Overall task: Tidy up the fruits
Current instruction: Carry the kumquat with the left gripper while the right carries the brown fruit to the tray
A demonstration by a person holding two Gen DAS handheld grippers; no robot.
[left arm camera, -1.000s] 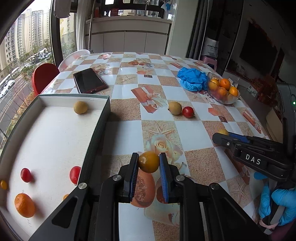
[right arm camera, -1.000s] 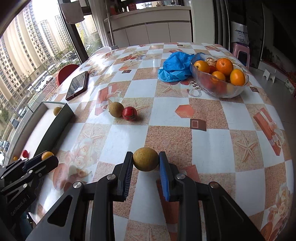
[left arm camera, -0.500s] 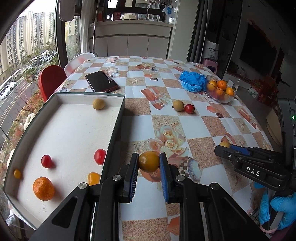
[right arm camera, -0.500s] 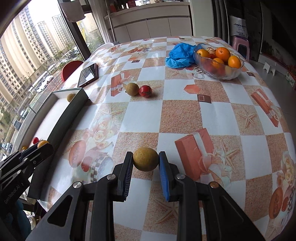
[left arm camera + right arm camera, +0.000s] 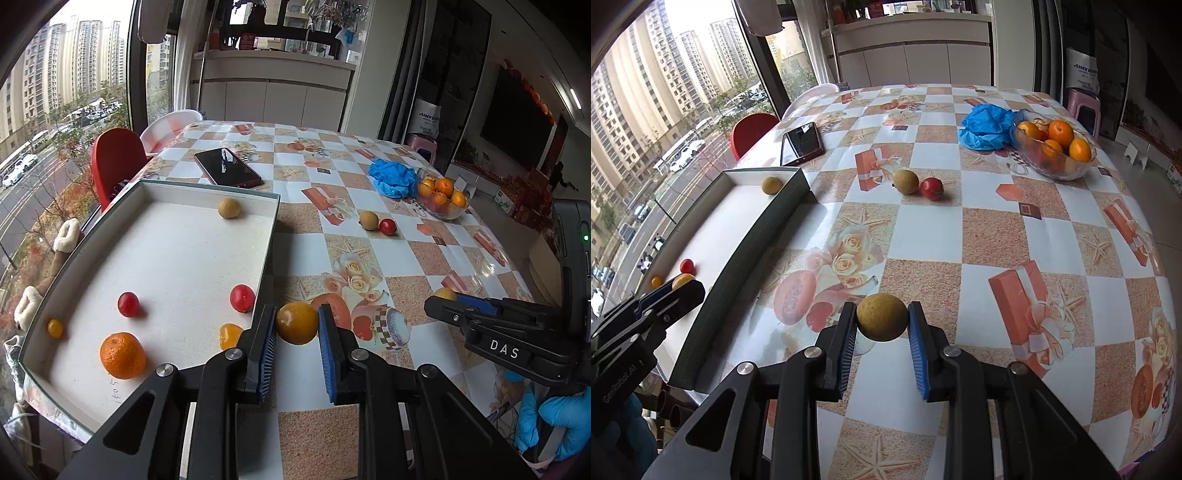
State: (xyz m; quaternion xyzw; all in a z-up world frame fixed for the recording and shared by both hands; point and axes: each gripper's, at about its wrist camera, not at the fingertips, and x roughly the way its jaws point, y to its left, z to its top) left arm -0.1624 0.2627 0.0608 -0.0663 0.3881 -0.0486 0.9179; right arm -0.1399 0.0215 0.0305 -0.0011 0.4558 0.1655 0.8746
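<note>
My left gripper is shut on a yellow-orange fruit, held above the table beside the right wall of the white box. My right gripper is shut on a brown round fruit, held above the table's near part. The box holds an orange, two red tomatoes, small yellow fruits and a brown fruit. On the table lie a brown fruit and a red tomato, side by side. The right gripper also shows in the left wrist view.
A glass bowl of oranges stands at the far right, with a blue crumpled glove beside it. A phone lies beyond the box. A red chair stands at the table's left edge.
Both grippers have pulled back and risen with their fruits still held; more of the box and the table shows in both views.
</note>
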